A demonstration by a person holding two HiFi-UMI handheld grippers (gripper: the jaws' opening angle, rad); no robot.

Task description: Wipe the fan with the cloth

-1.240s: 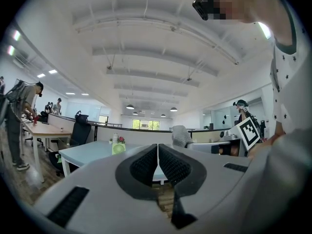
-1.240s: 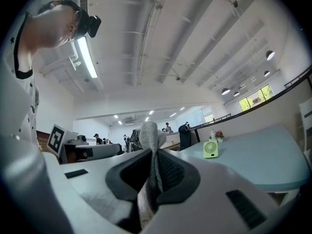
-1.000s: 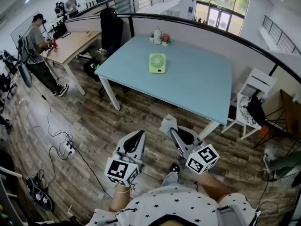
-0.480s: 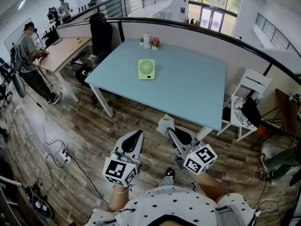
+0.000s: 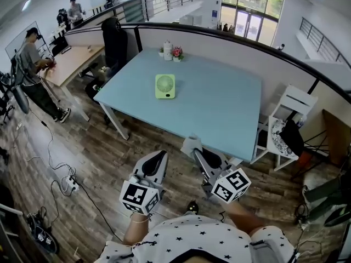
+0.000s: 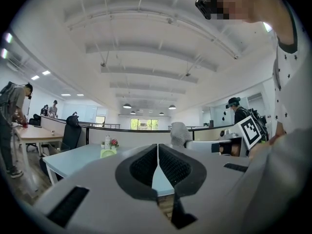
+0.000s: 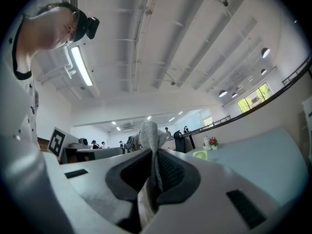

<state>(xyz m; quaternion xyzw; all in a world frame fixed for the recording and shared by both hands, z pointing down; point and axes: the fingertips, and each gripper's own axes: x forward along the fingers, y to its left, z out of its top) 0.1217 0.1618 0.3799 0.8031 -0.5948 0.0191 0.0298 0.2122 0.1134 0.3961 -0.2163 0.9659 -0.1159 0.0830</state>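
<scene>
A small green fan (image 5: 165, 86) stands on the light blue table (image 5: 219, 108), well ahead of both grippers; it also shows small in the left gripper view as the fan (image 6: 107, 152) and in the right gripper view as the fan (image 7: 200, 154). My right gripper (image 5: 196, 148) is shut on a grey cloth (image 5: 191, 144), which sticks up between its jaws as the cloth (image 7: 151, 150). My left gripper (image 5: 157, 159) is shut with nothing in it, its jaws meeting at the left gripper (image 6: 157, 152). Both are held over the wooden floor, short of the table's near edge.
A white bottle (image 5: 168, 50) and a small flower pot (image 5: 176, 52) stand at the table's far edge. A white chair (image 5: 283, 119) is right of the table, a black office chair (image 5: 111, 34) at its far left. Cables and a power strip (image 5: 70, 183) lie on the floor; people (image 5: 30, 64) stand far left.
The view has moved closer to the table, which now sits lower and nearer in the head view. Both grippers keep their pose, and the cloth stays clamped in the right one.
</scene>
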